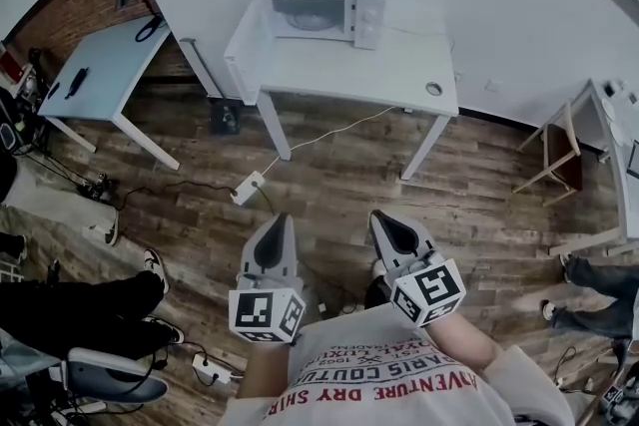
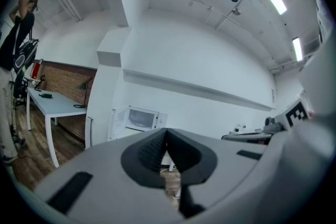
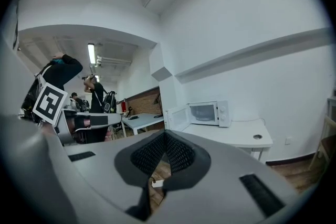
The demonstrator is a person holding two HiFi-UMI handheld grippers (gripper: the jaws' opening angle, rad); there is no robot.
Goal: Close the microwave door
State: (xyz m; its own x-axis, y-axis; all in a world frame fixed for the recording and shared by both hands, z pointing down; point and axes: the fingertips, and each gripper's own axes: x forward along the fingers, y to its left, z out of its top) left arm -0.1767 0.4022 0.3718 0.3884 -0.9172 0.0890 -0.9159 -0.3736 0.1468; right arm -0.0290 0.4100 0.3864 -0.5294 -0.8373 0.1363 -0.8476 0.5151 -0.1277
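A white microwave (image 1: 321, 15) stands at the back of a white table (image 1: 379, 75) against the far wall. Its door (image 1: 247, 43) hangs open to the left. The microwave (image 2: 140, 118) looks small and far off in the left gripper view. In the right gripper view the microwave (image 3: 209, 113) is also distant, and the door (image 3: 177, 119) stands open at its left. My left gripper (image 1: 276, 220) and right gripper (image 1: 385, 215) are held low near my body, over the wooden floor and well short of the table. The left gripper (image 2: 167, 134) and the right gripper (image 3: 165, 136) are both shut and empty.
A light blue desk (image 1: 100, 75) stands at the left, a wooden chair (image 1: 559, 150) at the right. A white power block (image 1: 248, 187) with cables lies on the floor before the table. A seated person's legs (image 1: 80, 304) are at the lower left. A small round object (image 1: 433, 89) sits on the table.
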